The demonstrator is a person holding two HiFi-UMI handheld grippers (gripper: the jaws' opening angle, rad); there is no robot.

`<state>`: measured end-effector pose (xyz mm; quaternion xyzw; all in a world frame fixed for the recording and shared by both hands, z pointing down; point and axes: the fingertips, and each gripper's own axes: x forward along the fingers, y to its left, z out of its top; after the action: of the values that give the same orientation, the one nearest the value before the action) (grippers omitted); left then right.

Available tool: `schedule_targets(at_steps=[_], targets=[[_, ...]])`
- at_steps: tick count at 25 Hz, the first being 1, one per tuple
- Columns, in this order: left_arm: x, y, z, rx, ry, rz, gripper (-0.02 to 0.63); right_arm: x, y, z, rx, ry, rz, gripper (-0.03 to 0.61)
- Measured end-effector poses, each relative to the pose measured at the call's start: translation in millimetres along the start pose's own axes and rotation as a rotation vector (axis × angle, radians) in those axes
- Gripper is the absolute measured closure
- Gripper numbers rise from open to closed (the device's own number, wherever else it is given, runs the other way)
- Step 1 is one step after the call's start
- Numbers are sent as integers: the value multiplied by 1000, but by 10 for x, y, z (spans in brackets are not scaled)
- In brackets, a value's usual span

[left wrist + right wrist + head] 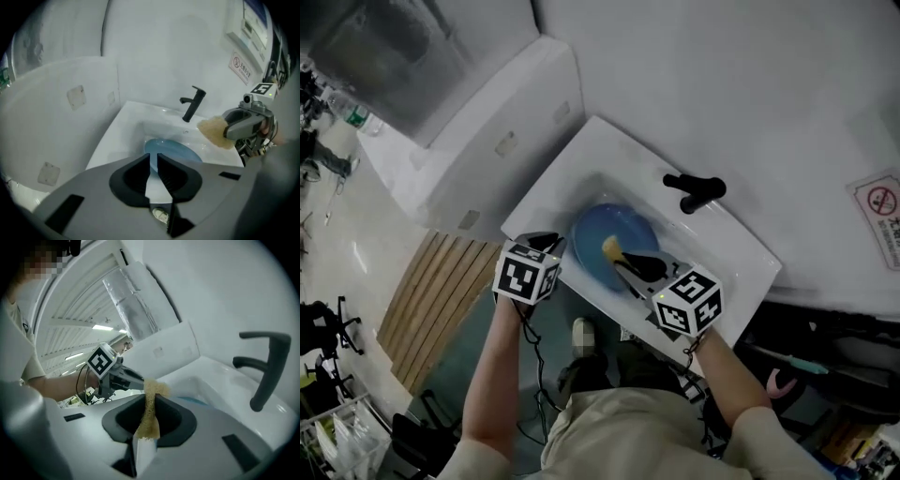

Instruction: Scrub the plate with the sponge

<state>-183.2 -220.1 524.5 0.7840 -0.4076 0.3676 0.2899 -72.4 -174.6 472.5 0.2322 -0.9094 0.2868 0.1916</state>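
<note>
1. Left tool. You are holding the left tool (546,242) over the front-left rim of the white sink (609,136). In the left gripper view its 2 jaws are standing slightly spread, with a narrow gap between the pads. Nothing is sitting in that gap (the blue seen through it is the plate, lying well below in the basin). This tool is touching neither the plate nor the sponge.

2. Right tool. You are holding the right tool (623,258) over the front-right rim of the sink, with its jaws pointing toward the basin. The right gripper view is showing the jaws pinching the yellow sponge (151,413). The sponge is being squeezed thin between the pads, and its free end is sticking out past the jaw tips. In the left gripper view the sponge is hanging in the air at the right, apart from the plate.

3. Plate. The blue plate (592,239) is lying in the basin of the sink, between the 2 tools in the head view and in front of the black faucet (694,190). Neither tool is touching it.

4. Surroundings. The sink is standing against a white wall. A red-and-white warning sign (879,211) is hanging on that wall at the right. A wooden slatted panel (431,300) is lying on the floor to the left of the sink.
</note>
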Motion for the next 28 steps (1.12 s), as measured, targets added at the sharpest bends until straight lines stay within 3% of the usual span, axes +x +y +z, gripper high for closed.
schedule_targets(at_steps=[6,15,24,28], targets=[[-734,-79,440,60,-162,51,591,-366,315,624,-82,-131,-39,508],[-1802,-435,1034,193,-391,127,591,-1027,908,1371,-218,-305,-99,508],[-2790,-856,1357,287,-624,187,606,-1714,1440,1823,-280,-501,-95,508],[-3107,-1051,1362,335,-688,213,606,-2002,1657,1903,-321,-565,-116,508]])
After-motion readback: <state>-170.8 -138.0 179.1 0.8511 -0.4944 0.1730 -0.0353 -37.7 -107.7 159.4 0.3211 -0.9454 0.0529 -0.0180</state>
